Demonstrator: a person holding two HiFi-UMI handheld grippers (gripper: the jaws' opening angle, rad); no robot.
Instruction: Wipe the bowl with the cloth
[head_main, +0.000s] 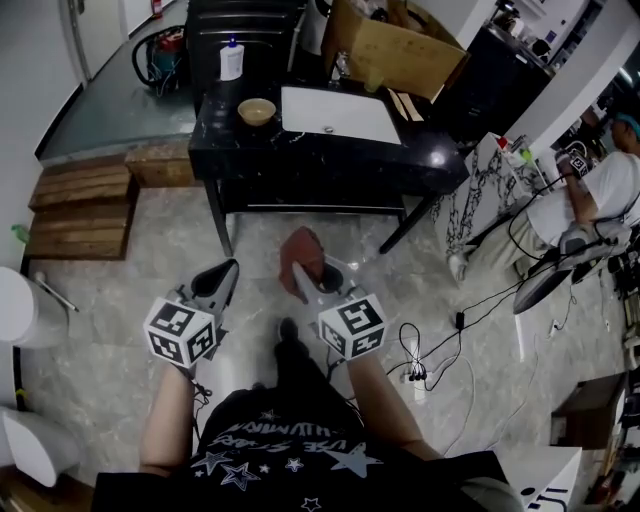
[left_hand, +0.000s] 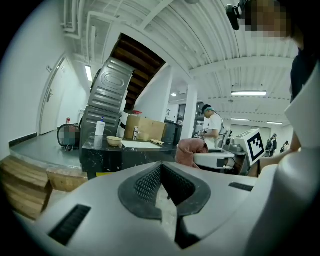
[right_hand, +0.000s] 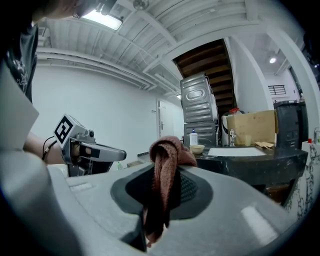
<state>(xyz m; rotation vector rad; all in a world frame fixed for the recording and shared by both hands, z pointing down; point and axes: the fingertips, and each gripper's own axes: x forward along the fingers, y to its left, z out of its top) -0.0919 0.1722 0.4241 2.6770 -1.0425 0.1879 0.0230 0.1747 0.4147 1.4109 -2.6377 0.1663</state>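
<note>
While the person stands well back from the black table (head_main: 425, 165), the task looks barely started; prob. only the pick-up is done. L gripper (head_main: 225, 272): jaws together w/ nothing between them, idle over the floor. R gripper (head_main: 308, 285): jaws clenched on the reddish-brown cloth (head_main: 302, 256), which bunches above the tips & hangs down between the pads in the right gripper view. Bowl (head_main: 257, 111), small & tan, sits on the table's left part, just beside a white board (head_main: 338, 114) & near a white bottle (head_main: 232, 60). It's well apart from both grippers, w/ nothing touching it. Left to do, as I judge: get to the table, maybe steady bowl w/ L, wipe it w/ cloth.
</note>
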